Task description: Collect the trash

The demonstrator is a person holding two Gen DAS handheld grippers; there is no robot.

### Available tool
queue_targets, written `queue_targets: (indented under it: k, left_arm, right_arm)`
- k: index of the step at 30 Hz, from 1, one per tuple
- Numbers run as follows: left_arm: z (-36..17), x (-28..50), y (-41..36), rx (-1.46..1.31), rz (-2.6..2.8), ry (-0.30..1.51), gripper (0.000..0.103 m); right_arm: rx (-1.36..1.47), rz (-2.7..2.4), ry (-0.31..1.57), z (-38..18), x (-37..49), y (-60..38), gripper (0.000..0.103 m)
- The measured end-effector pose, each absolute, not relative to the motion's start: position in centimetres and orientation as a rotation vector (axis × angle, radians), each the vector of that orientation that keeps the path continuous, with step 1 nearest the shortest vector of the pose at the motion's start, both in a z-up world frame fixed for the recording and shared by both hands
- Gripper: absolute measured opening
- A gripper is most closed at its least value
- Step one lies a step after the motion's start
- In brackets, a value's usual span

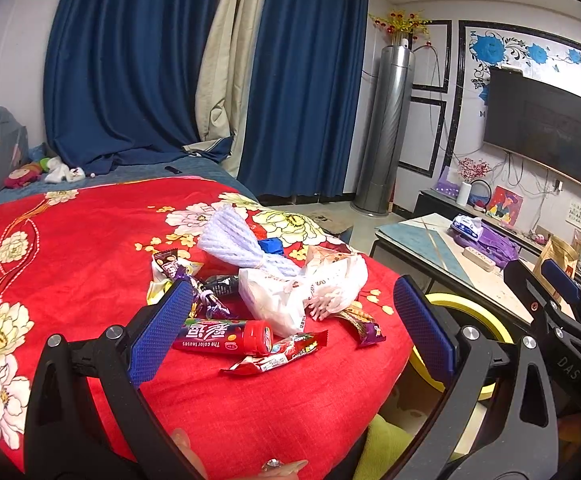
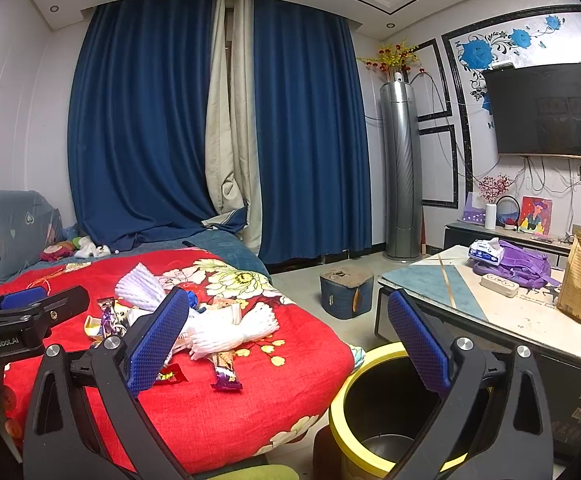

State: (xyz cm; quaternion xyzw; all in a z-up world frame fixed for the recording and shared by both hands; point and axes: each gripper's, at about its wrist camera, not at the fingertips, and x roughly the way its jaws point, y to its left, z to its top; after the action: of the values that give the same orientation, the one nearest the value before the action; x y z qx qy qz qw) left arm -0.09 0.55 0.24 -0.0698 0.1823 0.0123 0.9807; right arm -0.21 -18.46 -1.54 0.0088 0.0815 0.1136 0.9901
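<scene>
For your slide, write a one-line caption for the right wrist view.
Open right gripper poised above a yellow-rimmed bin beside wrappers on a red blanket.

Left gripper (image 1: 290,328) with black frame, bumpy blue pads (image 1: 162,332), round silver screws, right gripper (image 2: 286,344) built the same, white "GenRobot.AI" lettering at left of right view, "DAS" at right of left view, sparkly ring (image 1: 271,465) on finger at bottom
</scene>
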Motion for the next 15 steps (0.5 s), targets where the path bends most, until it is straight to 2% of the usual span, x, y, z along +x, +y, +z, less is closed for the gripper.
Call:
queue_targets:
  k: [15]
  left_arm:
    - [-0.18, -0.24, 0.73, -0.152, 0.043, 0.376, 0.092]
  right_arm:
    - [0.018, 0.239, 0.172, -2.36, 0.26, -18.04, 0.097]
